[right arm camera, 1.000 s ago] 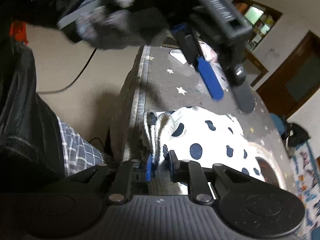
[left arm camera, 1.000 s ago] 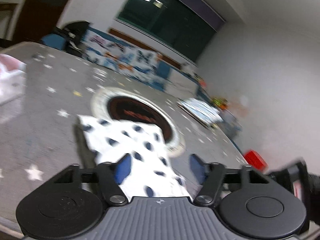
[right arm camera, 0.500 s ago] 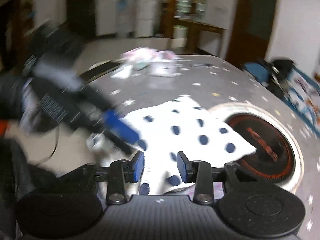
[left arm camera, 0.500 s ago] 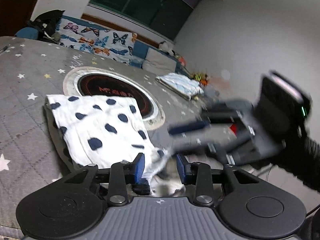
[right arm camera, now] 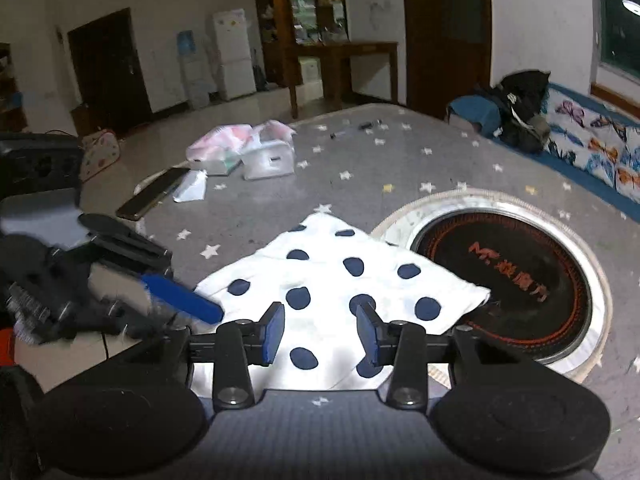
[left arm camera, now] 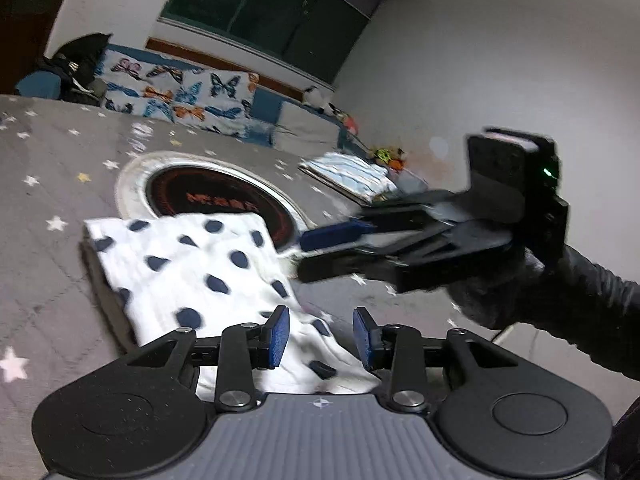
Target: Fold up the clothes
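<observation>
Cloth (right arm camera: pixel 332 276) lies folded on the table (right arm camera: pixel 400 160); left gripper (left arm camera: pixel 320 334) parted above it, right gripper (right arm camera: pixel 320 330) opening, empty.

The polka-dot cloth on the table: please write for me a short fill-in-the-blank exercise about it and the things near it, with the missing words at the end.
1. The folded cloth is white with dark ____ dots.
2. One corner of the cloth lies over the round ____ plate set in the table.
3. The grey table cover is printed with small ____.
4. The pads of the left hand-held gripper are ____ in colour.

Missing words: blue; black; stars; blue
</observation>
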Demonstrator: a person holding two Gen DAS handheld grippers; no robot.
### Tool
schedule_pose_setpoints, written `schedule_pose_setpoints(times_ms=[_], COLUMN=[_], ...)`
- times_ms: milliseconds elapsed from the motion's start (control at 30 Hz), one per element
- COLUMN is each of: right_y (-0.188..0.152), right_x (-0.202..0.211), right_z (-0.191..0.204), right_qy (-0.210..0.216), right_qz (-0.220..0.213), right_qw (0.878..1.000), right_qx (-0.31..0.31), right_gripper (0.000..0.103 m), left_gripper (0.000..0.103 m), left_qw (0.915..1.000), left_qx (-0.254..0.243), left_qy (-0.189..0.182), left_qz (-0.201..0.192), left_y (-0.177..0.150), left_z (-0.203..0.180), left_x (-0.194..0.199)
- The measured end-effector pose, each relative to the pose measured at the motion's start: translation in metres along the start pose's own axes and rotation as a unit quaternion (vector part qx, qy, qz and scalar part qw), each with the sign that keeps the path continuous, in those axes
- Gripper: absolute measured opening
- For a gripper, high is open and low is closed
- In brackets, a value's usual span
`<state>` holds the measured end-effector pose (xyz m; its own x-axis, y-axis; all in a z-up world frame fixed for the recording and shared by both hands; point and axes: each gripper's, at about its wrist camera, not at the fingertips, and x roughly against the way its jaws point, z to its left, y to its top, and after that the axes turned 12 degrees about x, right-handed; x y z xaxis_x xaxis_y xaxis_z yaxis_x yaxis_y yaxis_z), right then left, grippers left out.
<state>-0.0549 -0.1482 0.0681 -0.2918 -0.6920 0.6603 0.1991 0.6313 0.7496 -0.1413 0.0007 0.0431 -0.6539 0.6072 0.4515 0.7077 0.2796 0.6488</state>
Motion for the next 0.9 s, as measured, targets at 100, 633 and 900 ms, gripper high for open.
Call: schedule_pose_setpoints(times_ms=[100,633,900], right_y=[0.003,0.002,0.015], right_x=[-0.017,-0.09,-0.12], right_z=[-0.003,-0.039,-0.053], right_qy=[0.005,-0.036,-0.084], right_qz=[0.008,0.052,0.058], right_qw=[1.0,0.995,0.994], right_qx=[-0.019,-0.081,-0.046], right_gripper=[0.04,0.04,0.045], left_gripper=[0.037,0.039,0.042], left_qw=[0.9998,0.9977,0.9975], left_qx=[0.008,0.032,0.04], left_qy=[-0.005,-0.021,-0.024], left_qz=[0.02,0.057,0.053], left_y=[-0.005,-0.022,-0.023], left_z=[0.003,0.019,0.021], left_x=[-0.011,-0.029,-0.029])
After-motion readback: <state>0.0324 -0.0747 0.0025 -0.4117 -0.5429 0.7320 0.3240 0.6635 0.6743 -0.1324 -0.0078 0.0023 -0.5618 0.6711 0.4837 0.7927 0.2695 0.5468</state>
